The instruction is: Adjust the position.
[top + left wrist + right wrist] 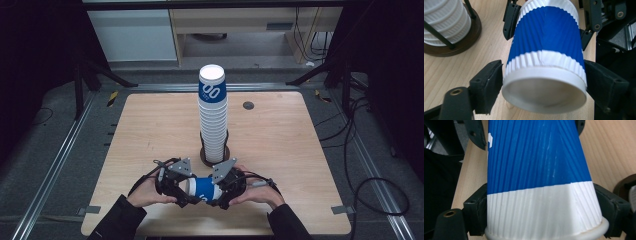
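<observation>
A blue and white ribbed paper cup (pixel 202 187) lies on its side just above the near part of the wooden table (pixel 150 130), held between both grippers. My left gripper (pixel 186 194) grips one end, its pads against both sides of the cup (pixel 544 50). My right gripper (pixel 221 194) grips the other end, the one with the rolled lip, and its pads press the white band of the cup (pixel 539 170). In the left gripper view, the right gripper's fingers (pixel 510 20) show at the cup's far end.
A tall stack of the same cups (pixel 212 110) stands in a dark round holder (pixel 215 155) at the table's middle, just beyond the grippers. The stack (pixel 446 22) and holder base (pixel 464 42) sit close at the upper left. A small black disc (pixel 248 105) lies farther back.
</observation>
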The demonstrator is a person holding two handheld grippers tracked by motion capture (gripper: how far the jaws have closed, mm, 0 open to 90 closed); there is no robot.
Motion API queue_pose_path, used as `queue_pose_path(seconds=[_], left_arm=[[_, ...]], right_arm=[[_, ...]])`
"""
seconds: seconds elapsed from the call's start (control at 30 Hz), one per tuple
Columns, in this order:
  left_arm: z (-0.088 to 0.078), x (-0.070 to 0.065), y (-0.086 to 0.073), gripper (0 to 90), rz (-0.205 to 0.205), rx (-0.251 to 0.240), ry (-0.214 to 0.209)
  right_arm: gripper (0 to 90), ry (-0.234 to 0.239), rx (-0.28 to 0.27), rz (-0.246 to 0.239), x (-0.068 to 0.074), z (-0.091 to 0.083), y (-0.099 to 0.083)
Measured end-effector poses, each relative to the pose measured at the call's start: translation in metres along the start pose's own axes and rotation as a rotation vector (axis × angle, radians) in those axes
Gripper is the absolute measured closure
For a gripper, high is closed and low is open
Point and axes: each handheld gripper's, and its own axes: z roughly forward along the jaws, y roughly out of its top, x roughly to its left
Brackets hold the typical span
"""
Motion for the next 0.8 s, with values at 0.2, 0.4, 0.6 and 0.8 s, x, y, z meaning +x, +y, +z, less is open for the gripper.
queue_pose_path(seconds=[0.2, 0.4, 0.6, 0.8], left_arm=[[0.0, 0.0, 0.0, 25.7, 0.011, -0.004, -0.012], [-0.005, 0.003, -0.002, 25.8, -0.003, -0.026, -0.014], [-0.019, 0.01, -0.007, 25.8, -0.027, -0.079, 0.008], [-0.035, 0.016, -0.012, 25.8, -0.059, -0.172, 0.037]], right_arm=[[15.9, 0.003, 0.012, 0.009, 0.0, 0.0, 0.0], [10.8, 0.002, -0.01, 0.034, -0.001, -0.001, -0.001], [7.5, -0.038, -0.099, 0.087, -0.009, -0.019, -0.003], [7.0, -0.085, -0.196, 0.146, -0.018, -0.043, -0.009]])
